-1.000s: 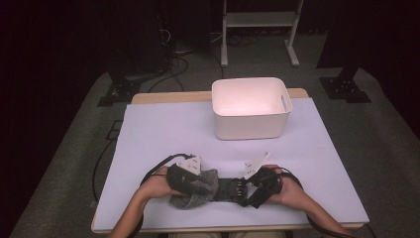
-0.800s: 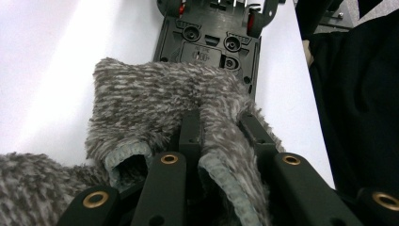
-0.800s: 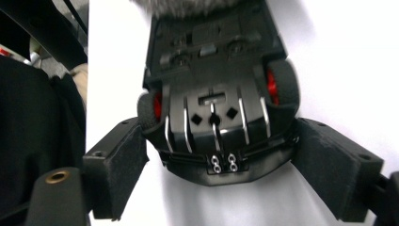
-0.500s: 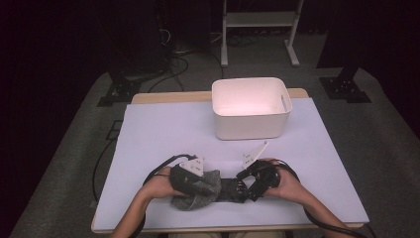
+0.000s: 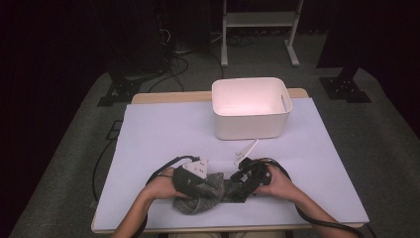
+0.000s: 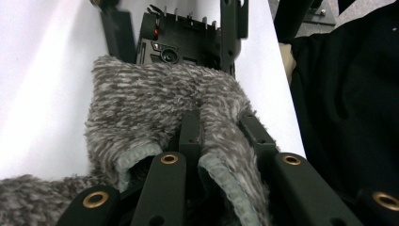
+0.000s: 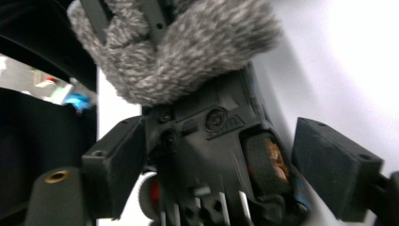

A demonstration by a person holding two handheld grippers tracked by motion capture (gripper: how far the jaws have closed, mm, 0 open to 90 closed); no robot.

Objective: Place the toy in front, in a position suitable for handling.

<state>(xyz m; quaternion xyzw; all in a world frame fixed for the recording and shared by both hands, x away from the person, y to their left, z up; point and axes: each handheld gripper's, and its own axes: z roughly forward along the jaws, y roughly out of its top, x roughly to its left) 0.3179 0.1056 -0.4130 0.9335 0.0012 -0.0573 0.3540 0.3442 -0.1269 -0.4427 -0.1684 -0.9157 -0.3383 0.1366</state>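
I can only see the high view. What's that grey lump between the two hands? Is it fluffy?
Observer: Yes. The left gripper view shows a fuzzy grey cloth with a hemmed edge, pinched in the left hand-held gripper.
Operator: Is the other one grabbing it too?
Observer: No. In the right gripper view, the right hand-held gripper has just been closing a little, but its jaws stand wide apart. The left one's black front sits between them, not the cloth.
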